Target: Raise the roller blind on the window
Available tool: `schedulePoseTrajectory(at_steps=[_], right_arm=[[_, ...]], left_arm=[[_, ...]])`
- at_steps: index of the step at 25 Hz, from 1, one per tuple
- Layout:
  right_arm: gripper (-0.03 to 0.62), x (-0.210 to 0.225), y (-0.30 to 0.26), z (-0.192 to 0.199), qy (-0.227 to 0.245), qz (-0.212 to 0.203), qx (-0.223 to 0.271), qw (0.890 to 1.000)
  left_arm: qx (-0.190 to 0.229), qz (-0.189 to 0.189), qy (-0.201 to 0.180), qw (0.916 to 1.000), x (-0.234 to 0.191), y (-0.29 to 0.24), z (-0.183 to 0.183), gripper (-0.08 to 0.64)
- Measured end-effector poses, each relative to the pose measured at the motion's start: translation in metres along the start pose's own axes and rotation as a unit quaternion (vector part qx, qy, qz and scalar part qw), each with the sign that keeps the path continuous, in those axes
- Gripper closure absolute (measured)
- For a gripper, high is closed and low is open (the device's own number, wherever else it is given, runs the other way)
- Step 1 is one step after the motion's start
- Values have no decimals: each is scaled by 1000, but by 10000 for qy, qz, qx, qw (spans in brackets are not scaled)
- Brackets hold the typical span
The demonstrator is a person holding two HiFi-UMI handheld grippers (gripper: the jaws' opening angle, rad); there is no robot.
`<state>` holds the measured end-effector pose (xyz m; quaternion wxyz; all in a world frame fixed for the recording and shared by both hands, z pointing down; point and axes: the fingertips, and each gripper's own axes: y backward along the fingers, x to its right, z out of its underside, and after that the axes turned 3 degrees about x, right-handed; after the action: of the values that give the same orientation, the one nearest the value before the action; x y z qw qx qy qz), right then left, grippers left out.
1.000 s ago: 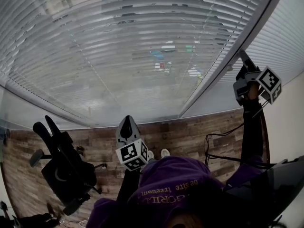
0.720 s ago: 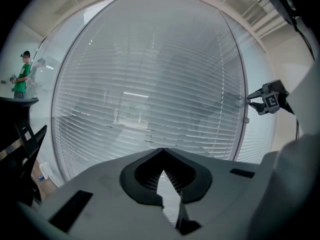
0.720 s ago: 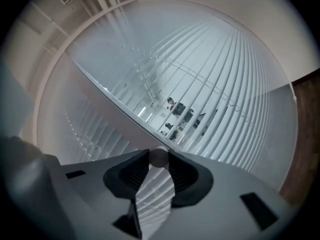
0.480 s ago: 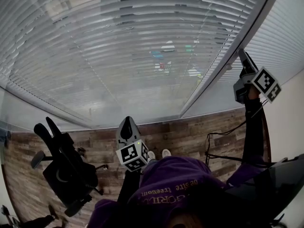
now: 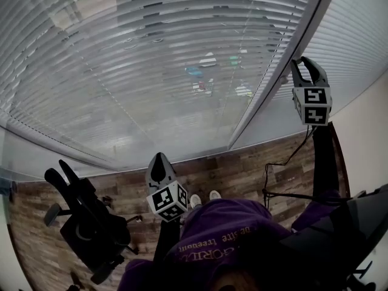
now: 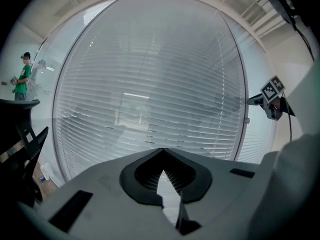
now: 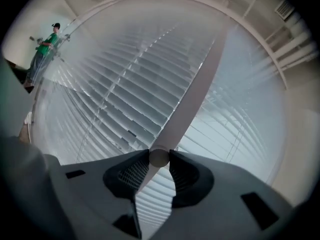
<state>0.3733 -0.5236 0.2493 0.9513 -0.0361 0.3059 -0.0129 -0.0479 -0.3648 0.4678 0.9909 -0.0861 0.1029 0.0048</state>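
Right gripper [image 7: 159, 153] fingers clamp the round knob [image 7: 159, 158]; left gripper [image 6: 162, 150] fingers together, empty.

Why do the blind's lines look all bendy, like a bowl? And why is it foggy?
Head view: the wide lens bends the blind slats into arcs, and pale glare washes them grey. Left gripper view: it bulges like a ball inside black corners. Right gripper view: the round knob nipped between the jaws looks soft, out of focus.
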Motion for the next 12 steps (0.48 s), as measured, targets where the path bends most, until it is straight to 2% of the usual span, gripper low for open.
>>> schedulePoseTrajectory(at_steps=[2, 5, 10, 12], right_arm=[[469, 1, -1, -1, 66, 9, 16, 10000], [469, 5, -3, -1, -139, 17, -64, 9999], [469, 8, -5, -3, -847, 33, -155, 9963], [469, 11, -7, -4, -1296, -53, -147, 9914]], left_arm=[[6, -24, -3, 10000, -1, 0, -1, 558], [0, -10, -19, 10000, 1, -3, -4, 558], [-18, -14, 9, 10000, 3, -3, -7, 558], [-16, -15, 18, 10000, 5, -4, -8, 558]])
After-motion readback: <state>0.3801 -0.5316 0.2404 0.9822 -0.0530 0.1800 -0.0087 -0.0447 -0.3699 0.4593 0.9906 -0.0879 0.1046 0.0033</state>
